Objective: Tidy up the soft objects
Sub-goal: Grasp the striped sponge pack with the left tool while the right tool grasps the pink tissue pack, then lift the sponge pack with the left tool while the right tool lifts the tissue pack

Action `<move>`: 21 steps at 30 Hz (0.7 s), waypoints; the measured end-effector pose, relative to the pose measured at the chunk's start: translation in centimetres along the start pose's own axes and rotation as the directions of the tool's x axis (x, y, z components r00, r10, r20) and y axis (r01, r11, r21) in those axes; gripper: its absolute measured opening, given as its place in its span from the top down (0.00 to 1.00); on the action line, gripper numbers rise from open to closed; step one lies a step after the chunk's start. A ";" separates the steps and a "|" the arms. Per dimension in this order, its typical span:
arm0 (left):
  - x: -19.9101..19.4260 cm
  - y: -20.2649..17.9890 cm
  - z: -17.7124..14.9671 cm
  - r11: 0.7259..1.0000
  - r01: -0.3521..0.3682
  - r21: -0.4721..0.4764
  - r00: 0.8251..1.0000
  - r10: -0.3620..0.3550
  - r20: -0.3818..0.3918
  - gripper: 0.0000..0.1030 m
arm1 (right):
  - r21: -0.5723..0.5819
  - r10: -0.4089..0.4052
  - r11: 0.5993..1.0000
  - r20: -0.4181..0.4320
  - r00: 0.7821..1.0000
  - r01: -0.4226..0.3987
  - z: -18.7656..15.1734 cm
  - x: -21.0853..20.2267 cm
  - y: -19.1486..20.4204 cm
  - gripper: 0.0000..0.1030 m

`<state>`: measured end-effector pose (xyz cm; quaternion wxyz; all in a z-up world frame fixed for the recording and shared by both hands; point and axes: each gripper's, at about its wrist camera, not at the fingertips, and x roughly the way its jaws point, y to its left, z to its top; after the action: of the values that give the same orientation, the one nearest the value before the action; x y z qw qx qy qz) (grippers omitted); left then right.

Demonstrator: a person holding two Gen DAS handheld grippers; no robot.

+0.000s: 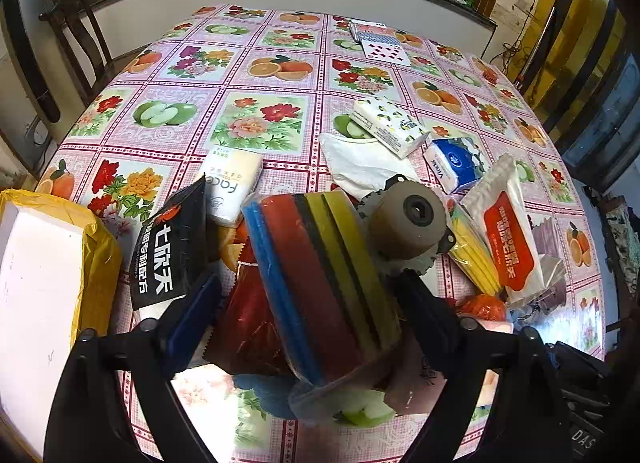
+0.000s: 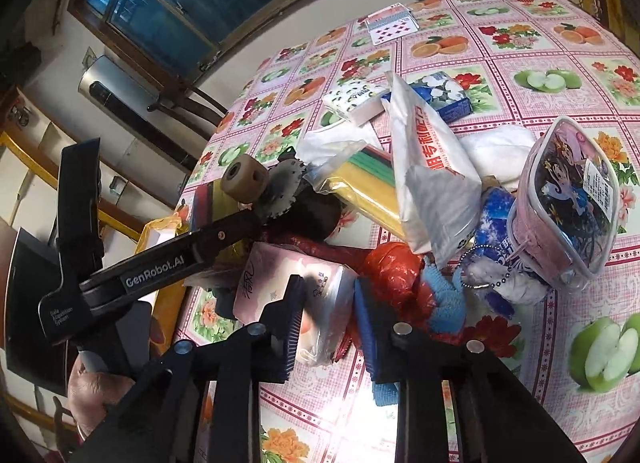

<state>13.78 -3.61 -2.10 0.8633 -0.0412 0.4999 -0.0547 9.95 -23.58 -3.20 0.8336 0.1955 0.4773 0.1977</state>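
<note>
A plastic-wrapped pack of blue, red, black and yellow sponge cloths [image 1: 320, 275] stands tilted on the pile. My left gripper [image 1: 306, 283] is open wide, one finger on either side of the pack, with a gap on the left. From the right wrist view, a left finger [image 2: 180, 247] reaches toward that striped pack [image 2: 206, 193]. My right gripper [image 2: 329, 287] is narrowed on the near end of a pink tissue pack [image 2: 280, 275], whose crinkled wrap fills the gap. A red plastic bag [image 2: 392, 271] and a blue towel [image 2: 444, 303] lie just right of it.
The floral tablecloth [image 1: 240, 75] holds a black pouch [image 1: 168, 247], white tissue packs [image 1: 234, 183], a Vinda pack [image 1: 456, 163], a red-label wipes pack [image 1: 508, 239], a brown tape dispenser [image 1: 408, 223] and playing cards [image 1: 380, 43]. A yellow-bagged box [image 1: 40, 283] sits left; a pink cartoon pouch [image 2: 572, 203] right.
</note>
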 end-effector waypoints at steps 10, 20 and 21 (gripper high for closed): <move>-0.8 0.7 -0.4 0.999 0.041 -0.010 0.999 -0.041 0.007 0.57 | 0.040 0.046 0.998 0.008 0.999 -0.046 -1.6 -0.4 -0.8 0.78; -1.4 2.5 -1.2 0.995 0.092 -0.046 0.996 -0.091 0.024 0.72 | 0.119 0.117 0.986 0.018 0.993 -0.118 -2.5 -0.4 -2.3 0.80; -1.5 2.5 -1.3 0.995 0.089 -0.041 0.996 -0.088 0.027 0.72 | 0.118 0.120 0.986 0.016 0.993 -0.121 -2.5 -0.4 -2.3 0.81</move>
<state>12.00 -0.95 -1.76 0.8653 -0.0823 0.4877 -0.0818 7.87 -25.38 -5.29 0.8089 0.2743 0.4720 0.2181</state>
